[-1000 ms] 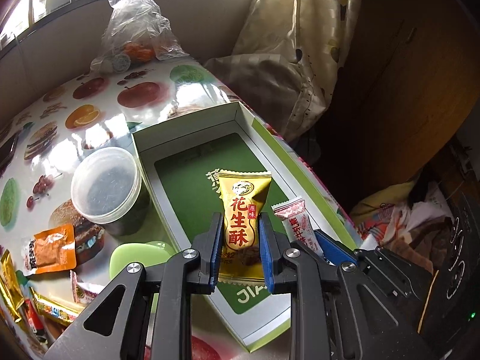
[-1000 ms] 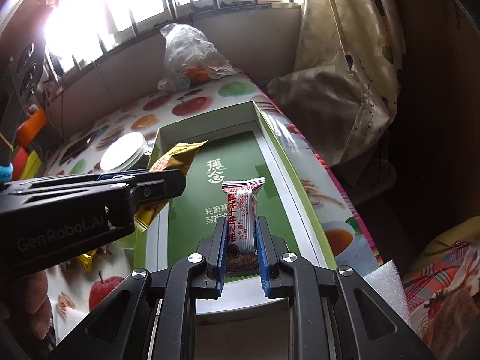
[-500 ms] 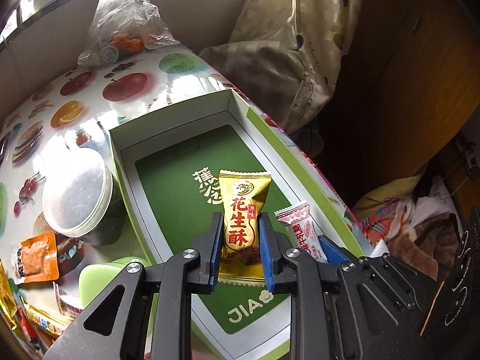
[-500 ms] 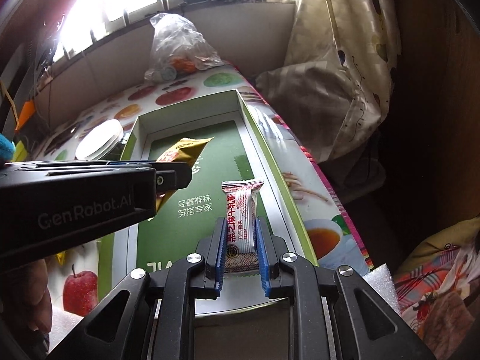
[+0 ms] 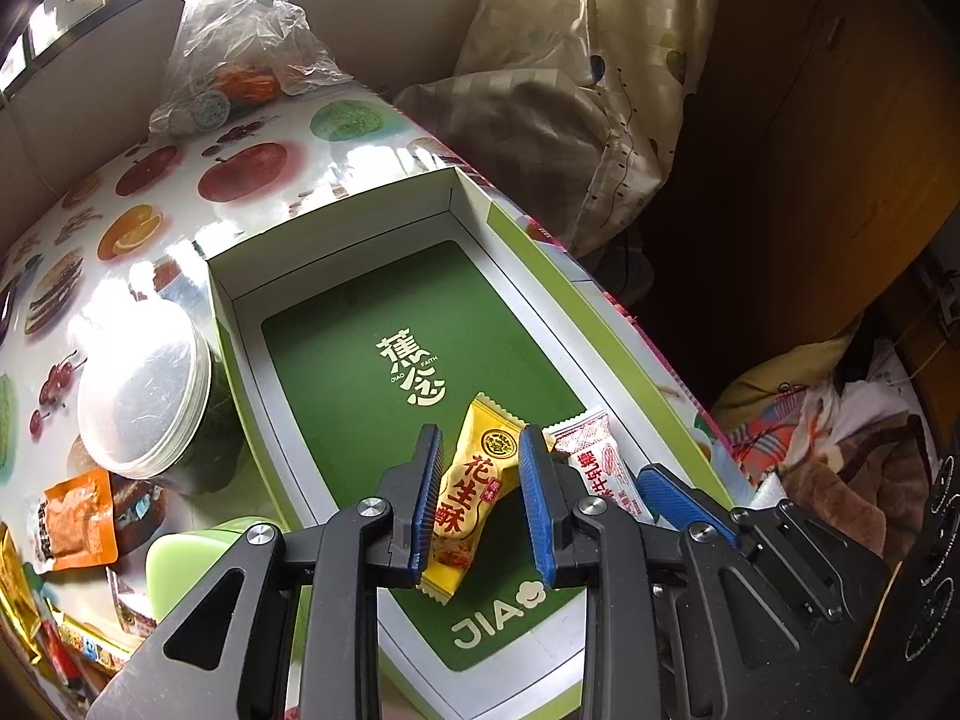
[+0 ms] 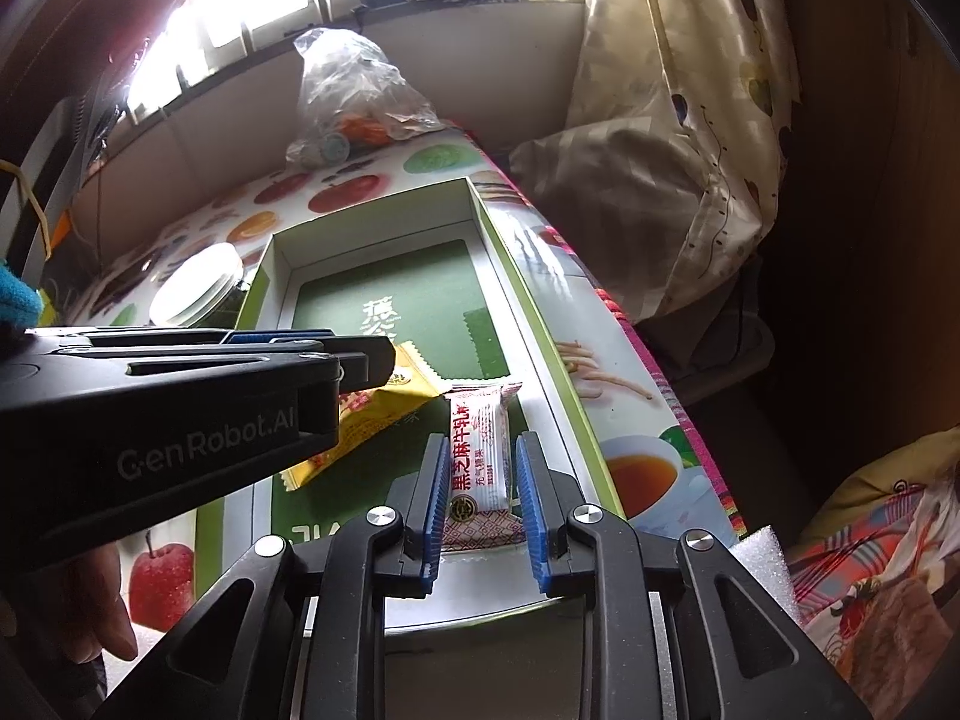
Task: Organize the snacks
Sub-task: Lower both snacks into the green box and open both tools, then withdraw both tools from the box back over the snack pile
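Left wrist view: left claw [image 5: 480,507] opening around light, crinkly yellow candy [image 5: 474,495]; right claw [image 6: 483,498] opening around slippery white bar [image 6: 478,459]; regrip mid-body

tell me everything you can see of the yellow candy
The yellow candy is a glossy pillow-pack wrapper with crimped, zigzag ends, a round emblem near the top, red characters down the middle and a picture of the sweet at the bottom. It lies tilted over the green floor of the box, between the left gripper's opening jaws, with a gap on its right side. Its top corner sits by the white candy.
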Available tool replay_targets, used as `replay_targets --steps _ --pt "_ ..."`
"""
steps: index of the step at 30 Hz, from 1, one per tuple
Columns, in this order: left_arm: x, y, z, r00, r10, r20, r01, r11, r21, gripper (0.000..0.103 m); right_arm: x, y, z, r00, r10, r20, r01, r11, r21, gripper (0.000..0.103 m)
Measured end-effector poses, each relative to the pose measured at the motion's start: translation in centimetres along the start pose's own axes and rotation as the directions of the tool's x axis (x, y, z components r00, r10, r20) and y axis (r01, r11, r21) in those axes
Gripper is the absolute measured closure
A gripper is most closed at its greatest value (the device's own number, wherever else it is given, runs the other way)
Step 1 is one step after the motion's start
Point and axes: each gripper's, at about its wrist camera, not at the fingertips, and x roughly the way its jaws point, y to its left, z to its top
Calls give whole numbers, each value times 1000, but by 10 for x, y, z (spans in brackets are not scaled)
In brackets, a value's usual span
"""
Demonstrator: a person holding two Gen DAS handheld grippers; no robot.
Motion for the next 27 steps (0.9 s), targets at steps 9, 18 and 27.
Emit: replay_targets --steps 9,18,27 --pt "-25 3 -5 999 -17 50 18 1000 -9 62 -11 0 0 1000 -11 13 10 1000 17 69" --pt "-64 13 -25 994 -13 113 15 1000 -22 62 -37 9 -2 998 -7 58 6 1000 19 65" --pt "-95 41 -53 987 33 157 -22 997 -76 62 -60 37 -3 994 39 98 -37 999 -22 64"
